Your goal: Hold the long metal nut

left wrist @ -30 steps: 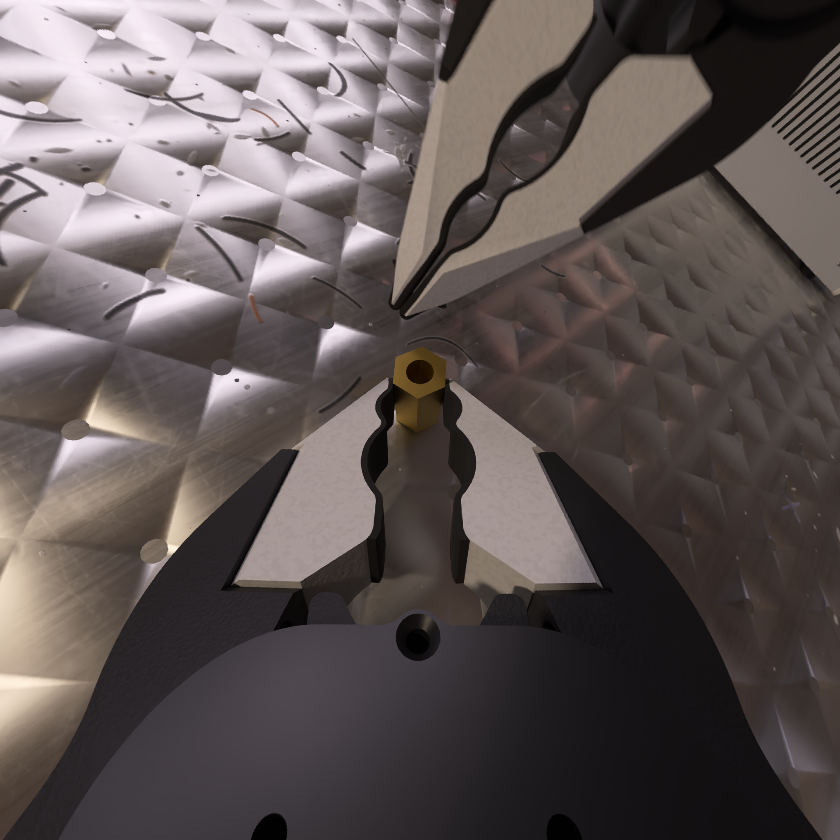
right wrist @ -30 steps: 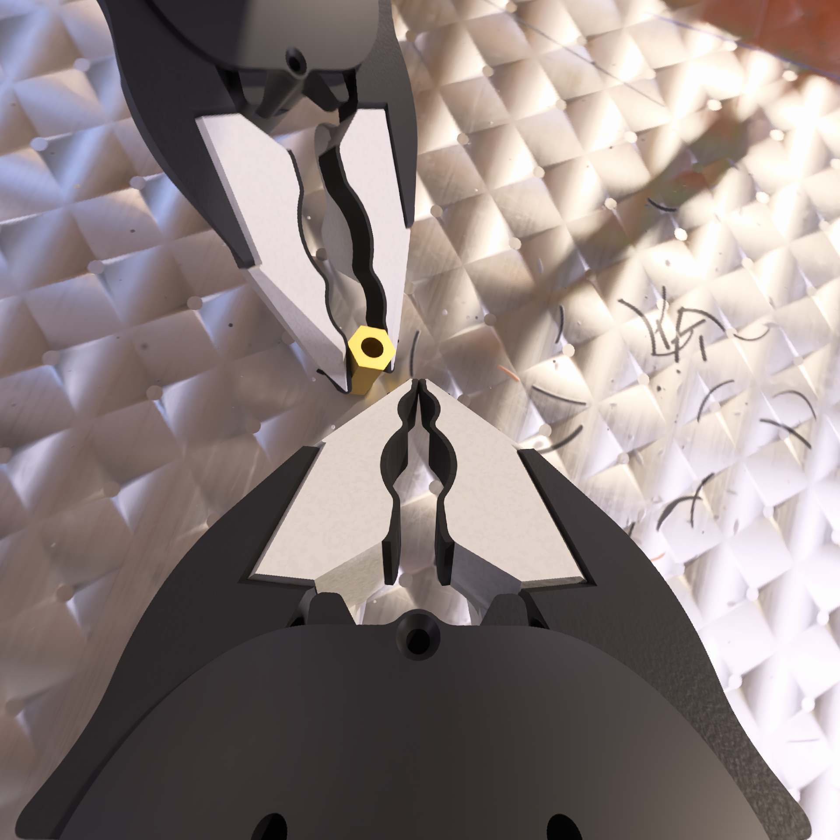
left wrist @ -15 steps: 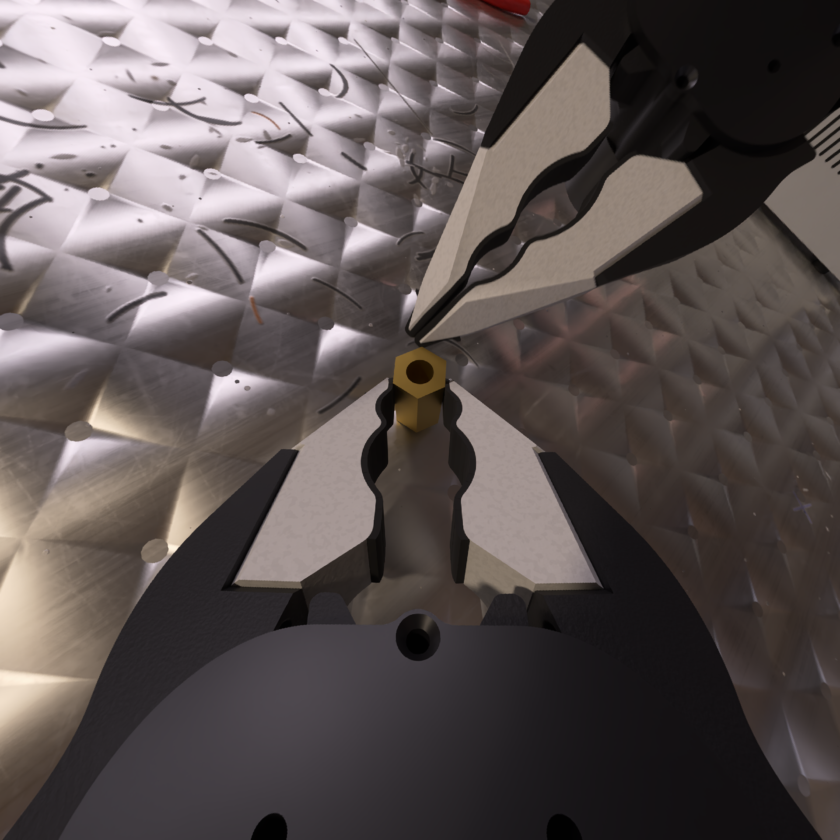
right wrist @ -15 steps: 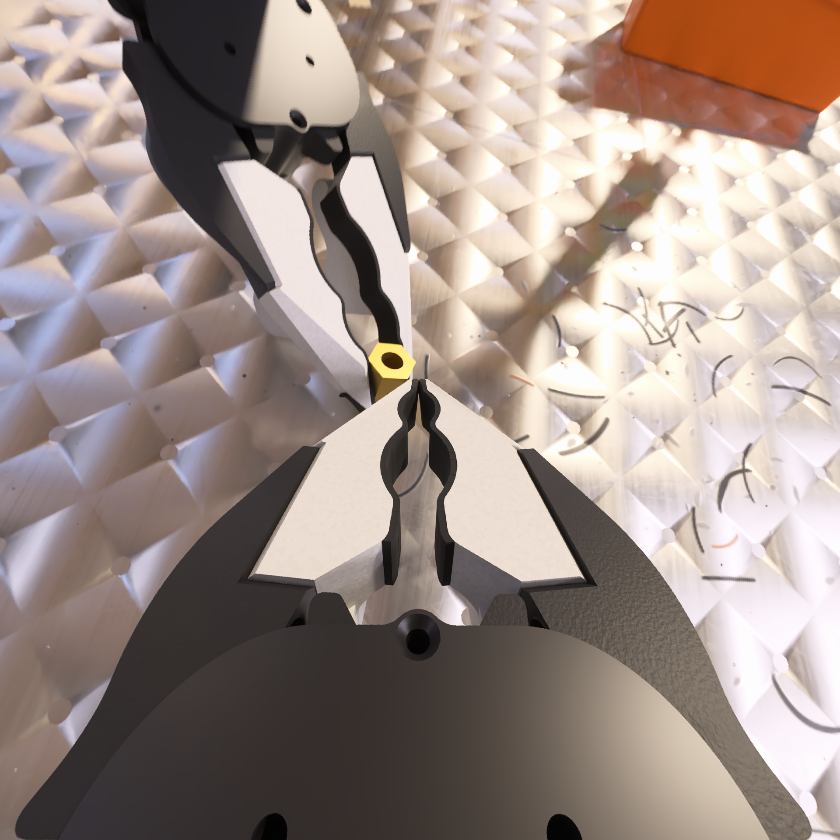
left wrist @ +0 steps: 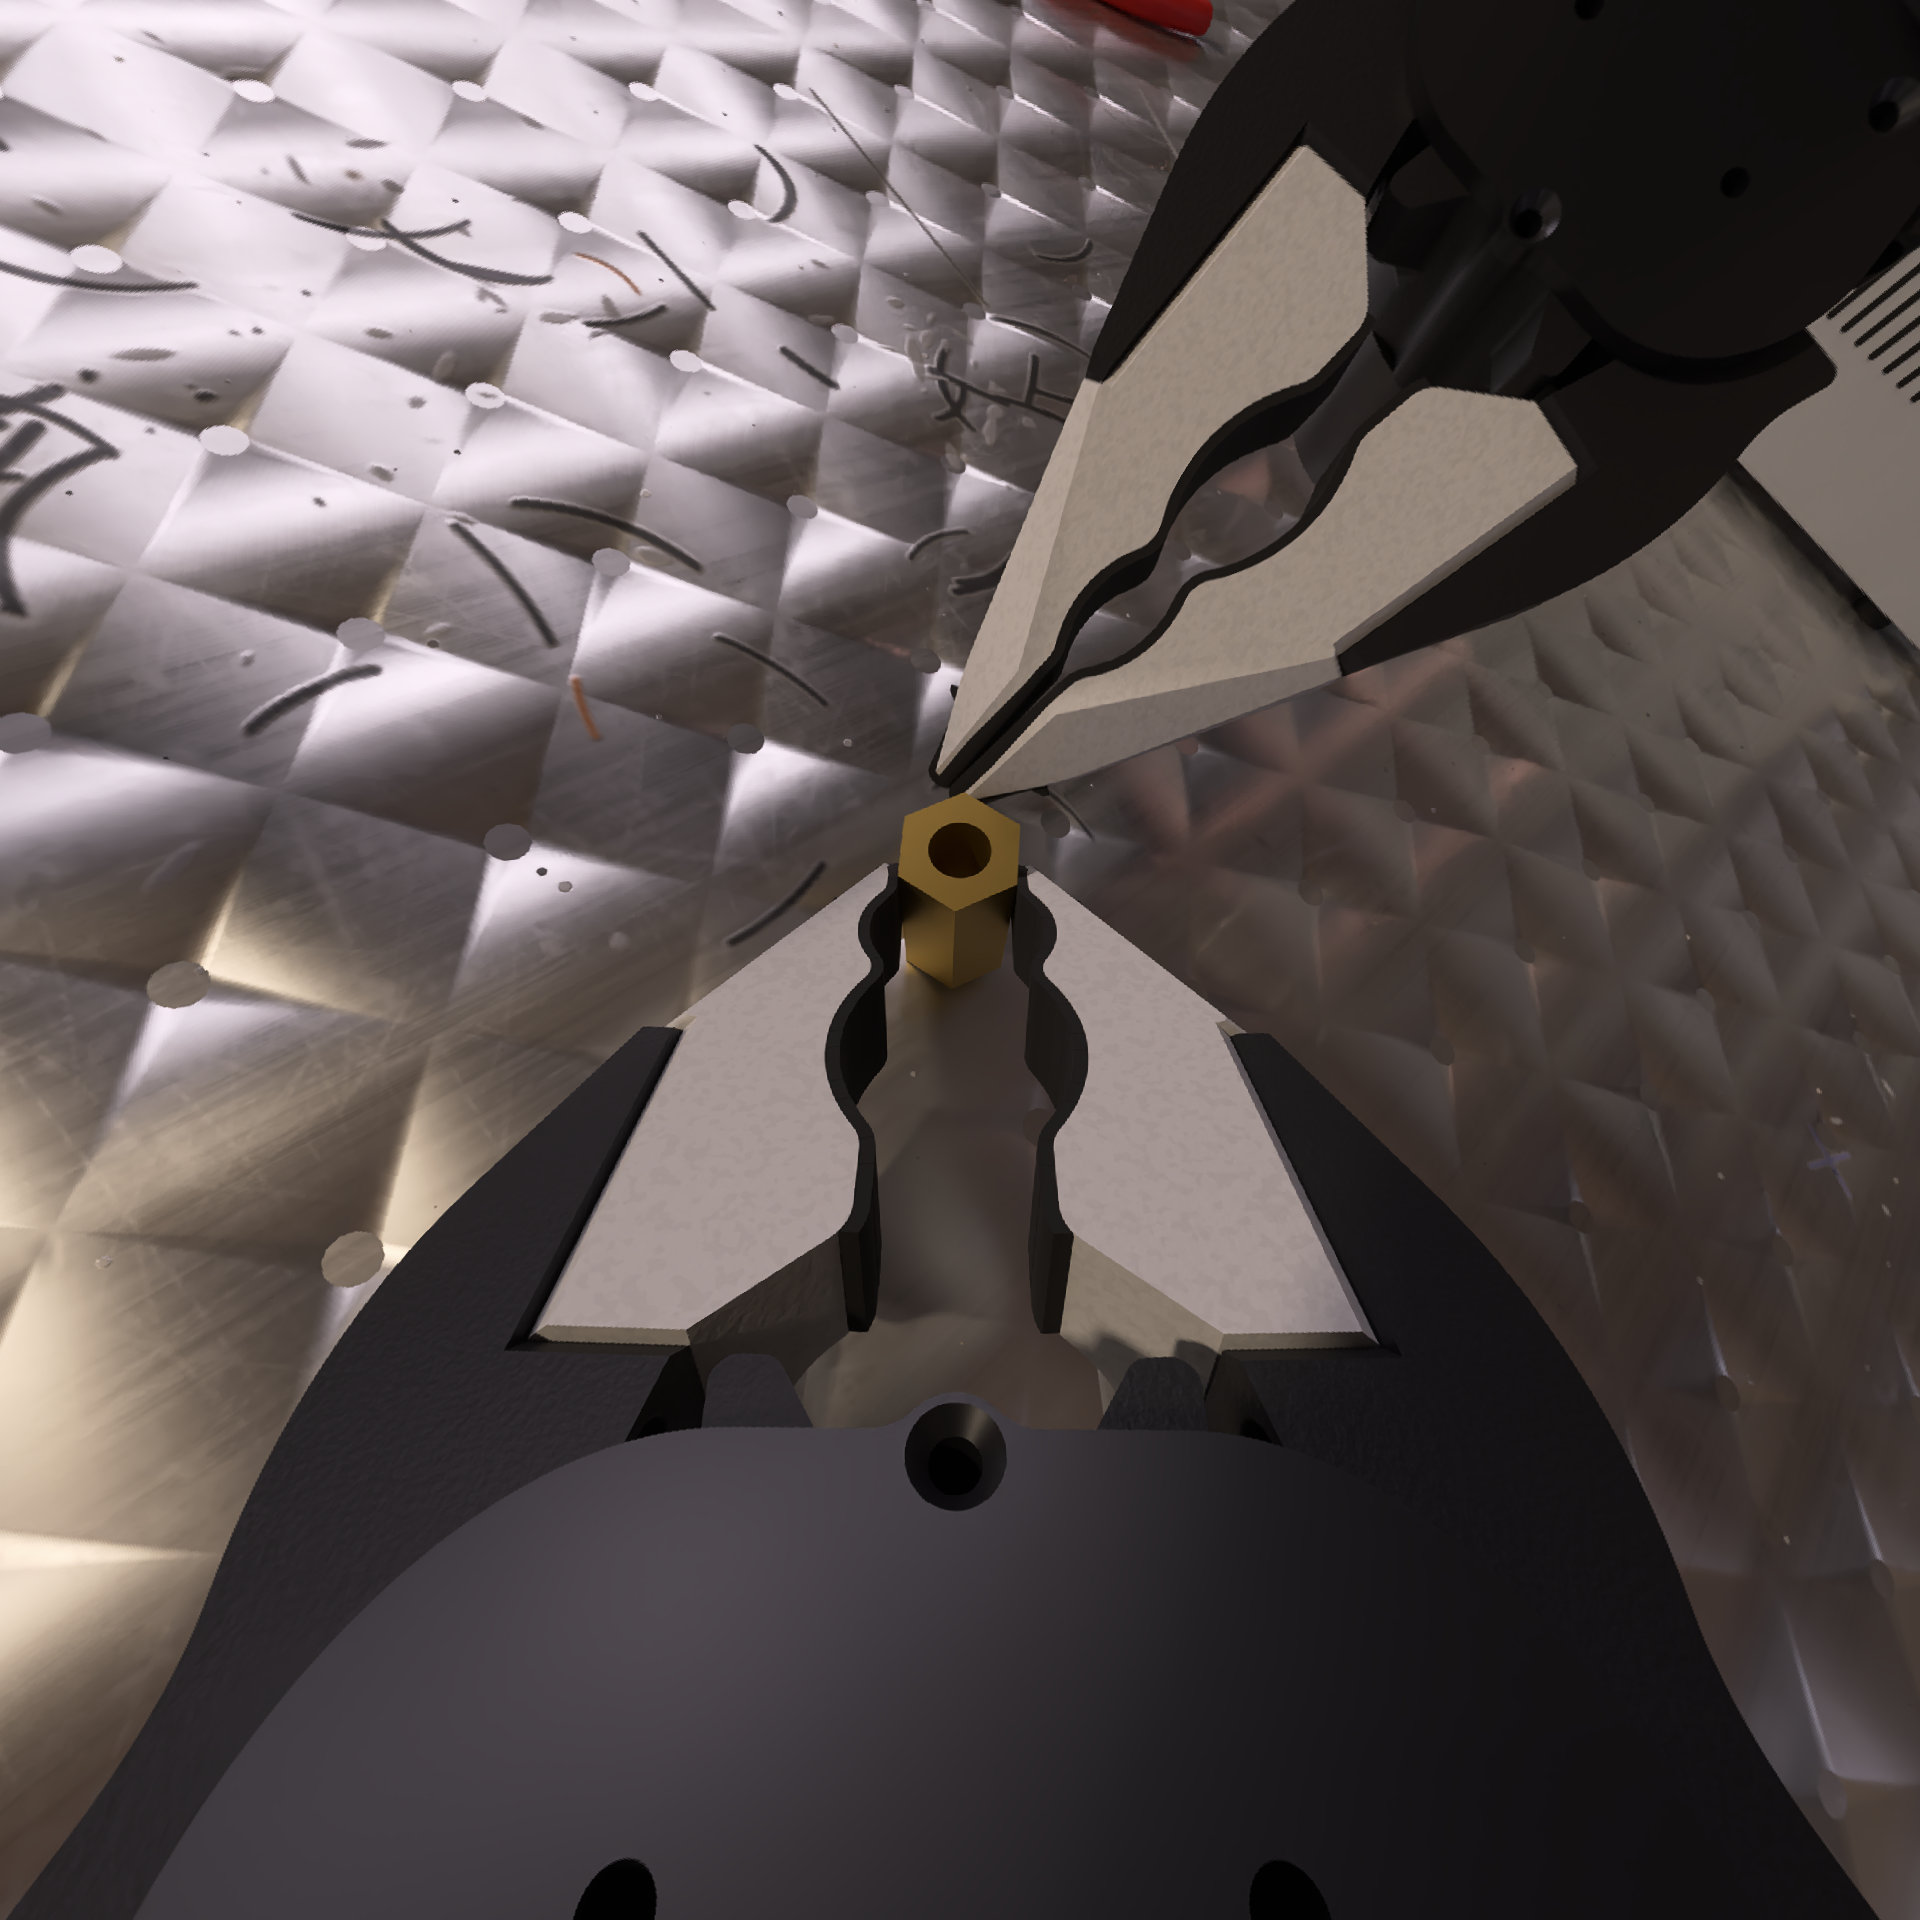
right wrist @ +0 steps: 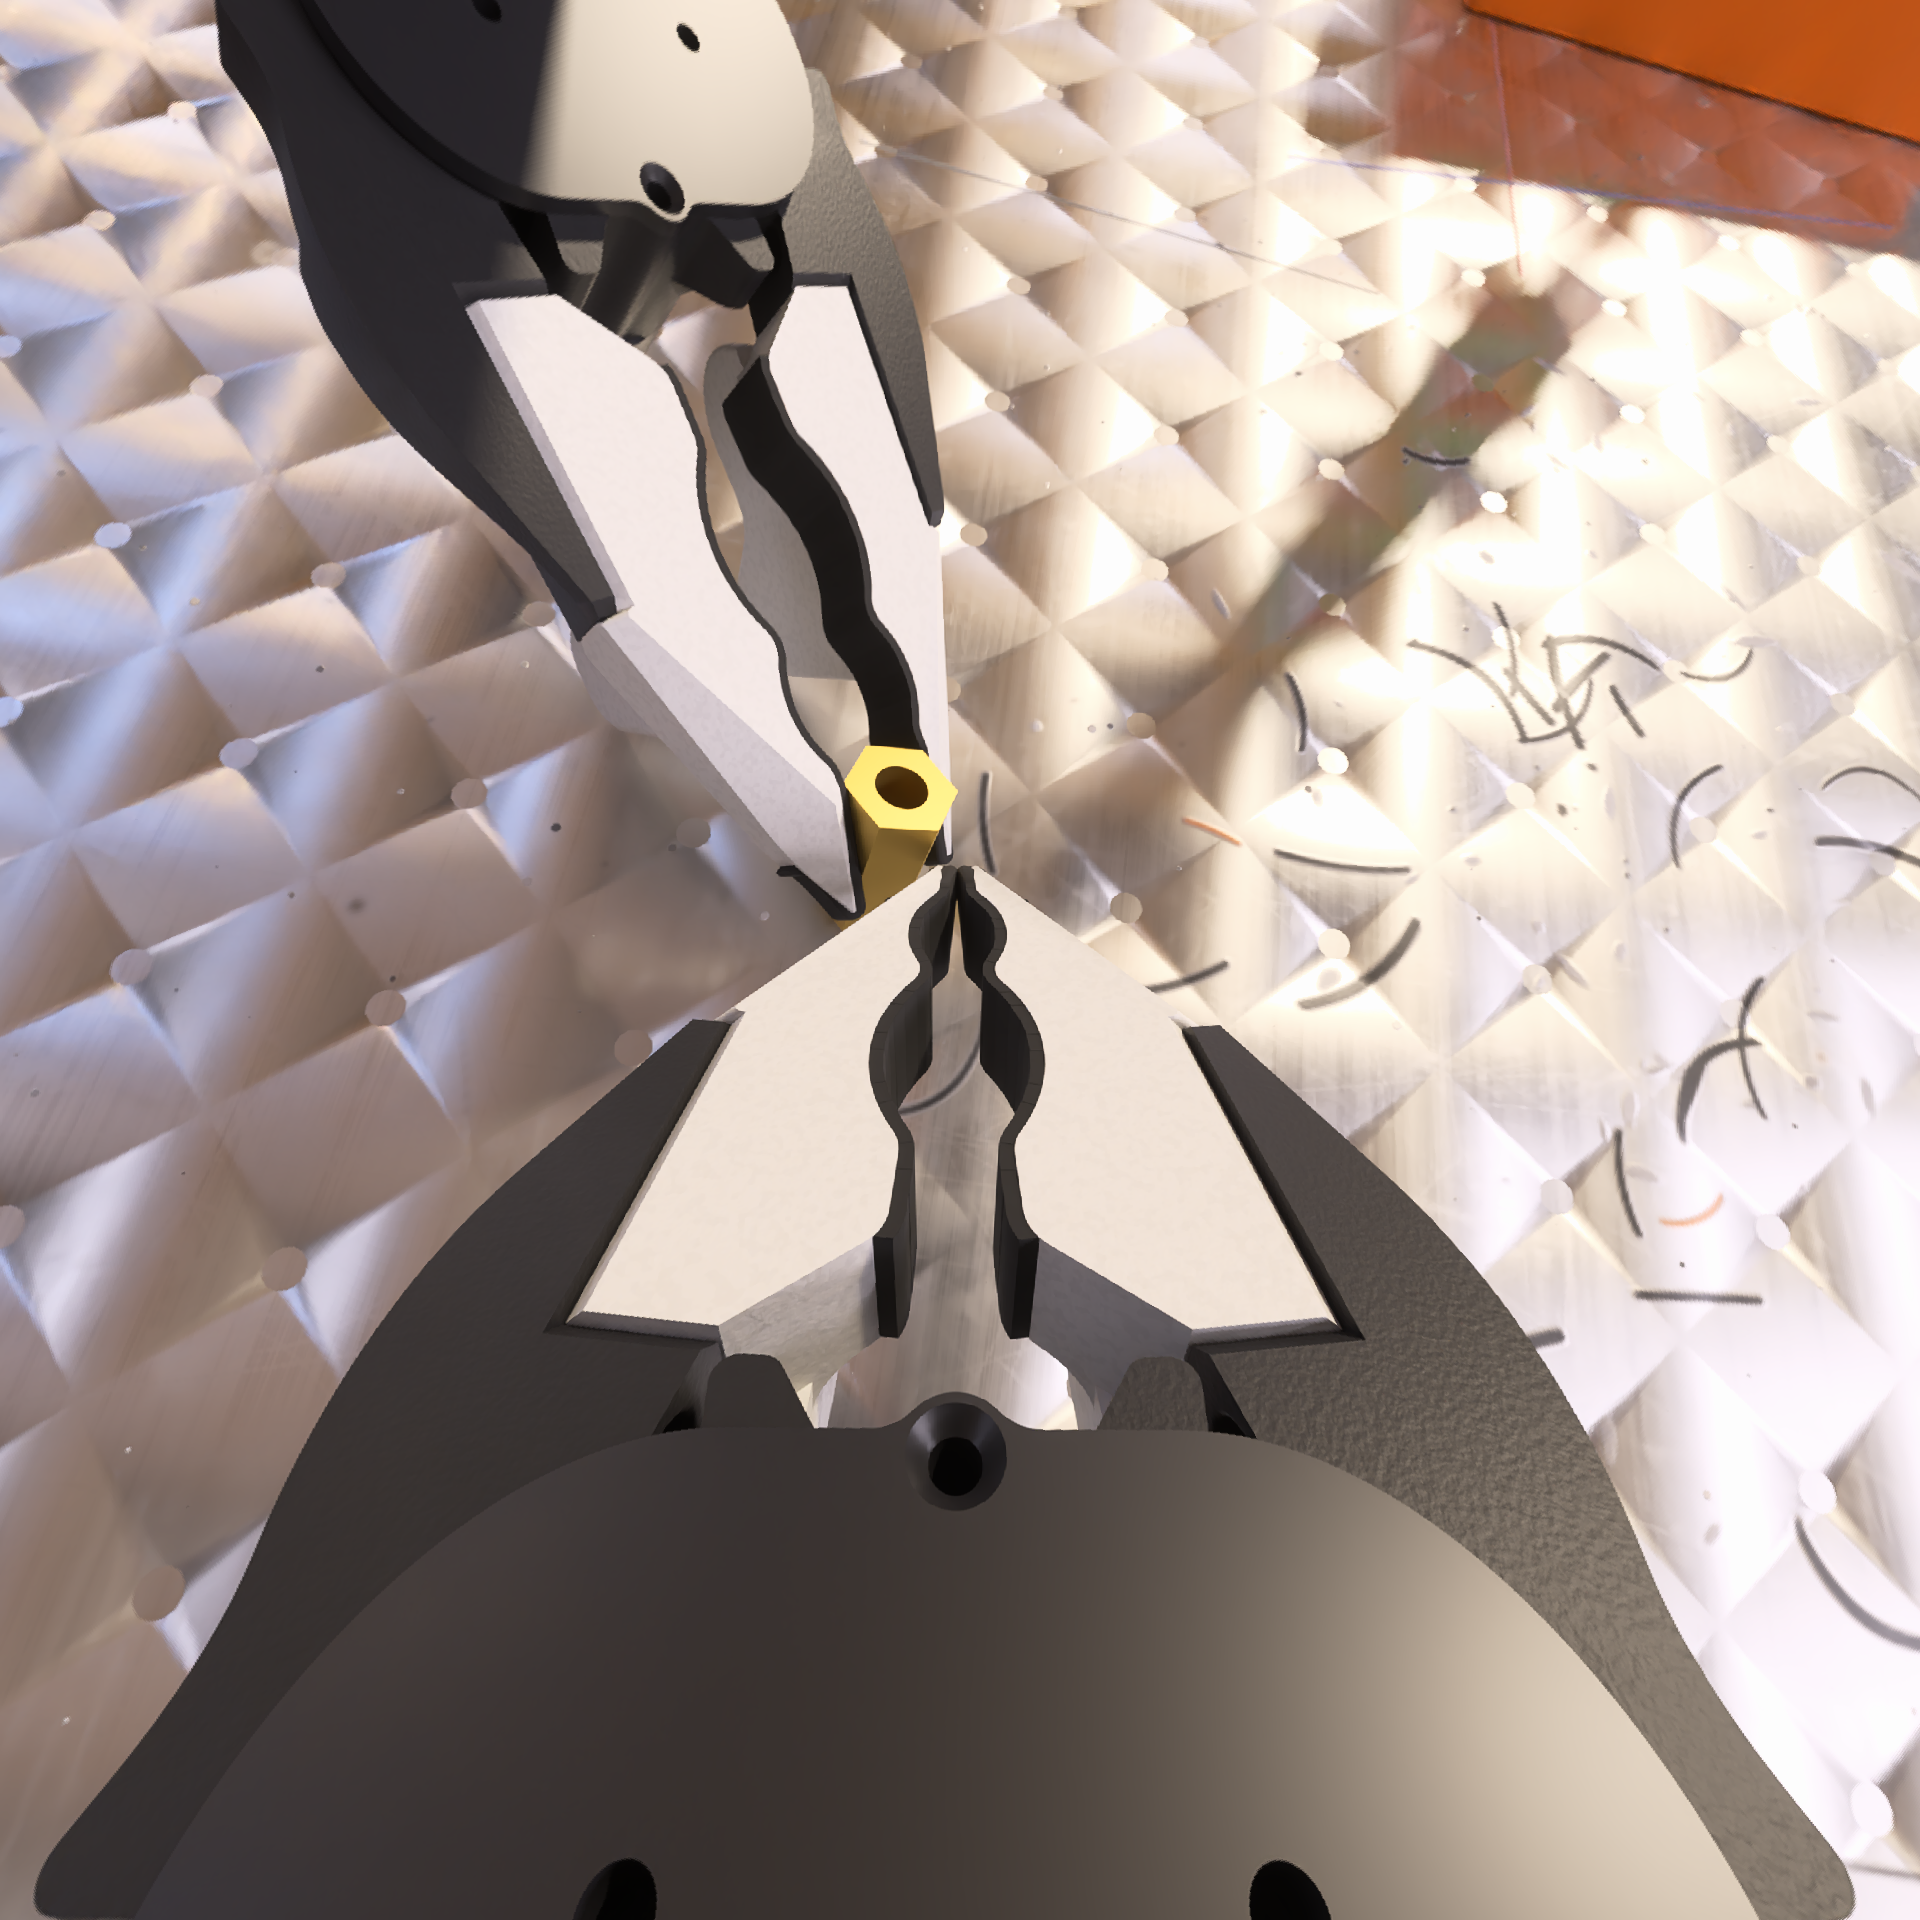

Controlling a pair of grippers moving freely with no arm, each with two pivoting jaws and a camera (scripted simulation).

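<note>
The long metal nut point(left wrist: 954, 902) is a brass hexagonal sleeve with a round bore, standing upright. My left gripper point(left wrist: 956, 883) is shut on it, its fingertips pressing the nut's two sides. In the right wrist view the nut point(right wrist: 896, 831) sits between the left gripper's point(right wrist: 888, 868) tips at centre left. My right gripper point(right wrist: 956, 883) is shut and empty, its tips just right of the nut. In the left wrist view the right gripper point(left wrist: 951, 774) comes in from the upper right, with its tips just above the nut's top rim.
The tabletop point(left wrist: 312, 935) is shiny embossed metal with small holes. Dark curled shavings point(right wrist: 1558, 707) lie scattered on it. An orange box point(right wrist: 1714, 62) stands at the far right. A pale vented housing point(left wrist: 1870, 353) is at the right edge and a red object point(left wrist: 1132, 12) is at the top.
The right gripper has swung round and its shut tips have come closer to the nut's top. The left gripper stays shut on the nut in the same place.
</note>
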